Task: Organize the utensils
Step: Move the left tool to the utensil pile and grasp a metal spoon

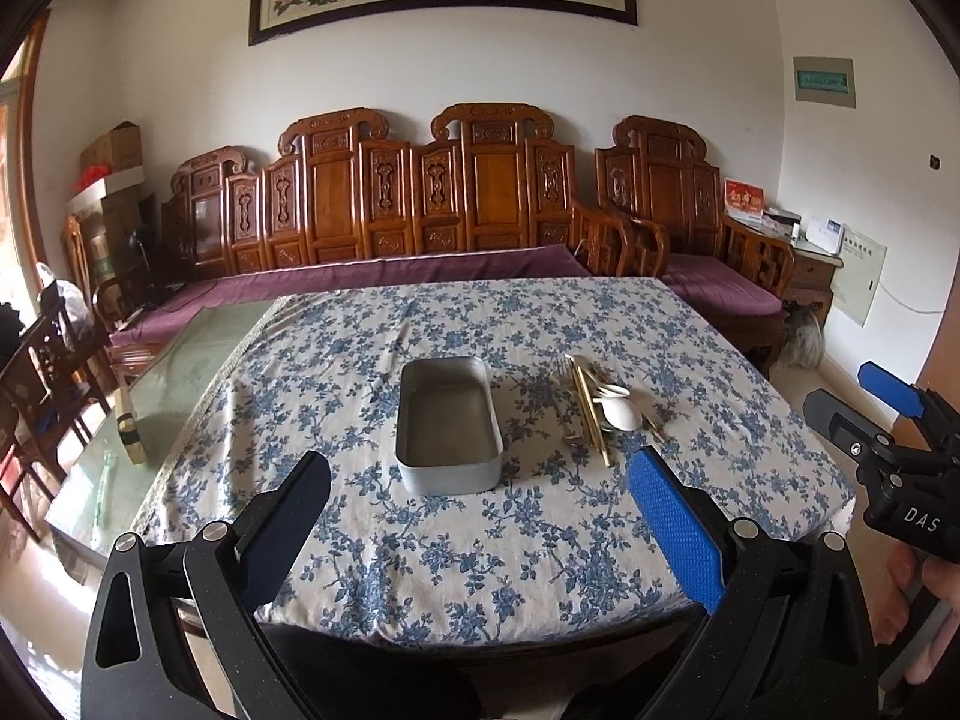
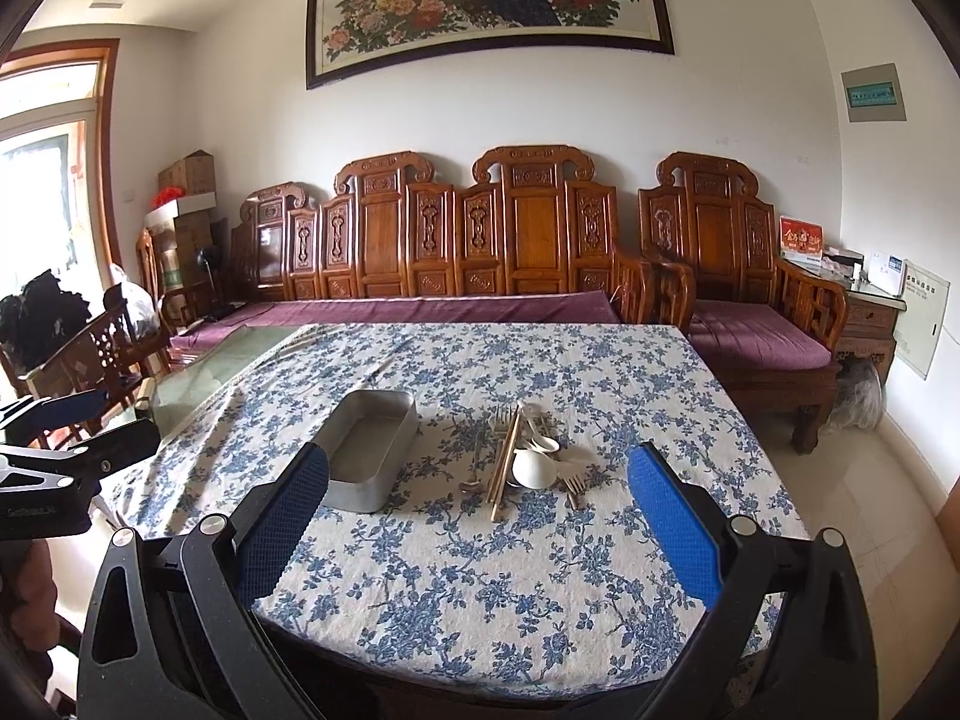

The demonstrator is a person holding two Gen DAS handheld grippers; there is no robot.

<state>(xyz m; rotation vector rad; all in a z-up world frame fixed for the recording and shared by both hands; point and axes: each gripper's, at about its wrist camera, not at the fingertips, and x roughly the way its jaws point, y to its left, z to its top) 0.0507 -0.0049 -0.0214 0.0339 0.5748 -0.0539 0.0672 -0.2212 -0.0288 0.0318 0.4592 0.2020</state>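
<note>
left gripper (image 1: pixel 480 480): fingers wide apart, empty, above near table edge | tin (image 1: pixel 449 423): empty, on floral cloth (image 1: pixel 480 552), mid-table | utensils (image 1: pixel 600 405): heap just right of tin, apart from it; chopsticks (image 2: pixel 504 459), white spoon (image 2: pixel 534 468), forks (image 2: pixel 573 483) | right gripper (image 2: pixel 480 480): fingers wide apart, empty, short of heap

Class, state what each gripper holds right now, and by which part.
Nothing: the left gripper and right gripper are open and empty; the utensils lie beside the tin.
</note>
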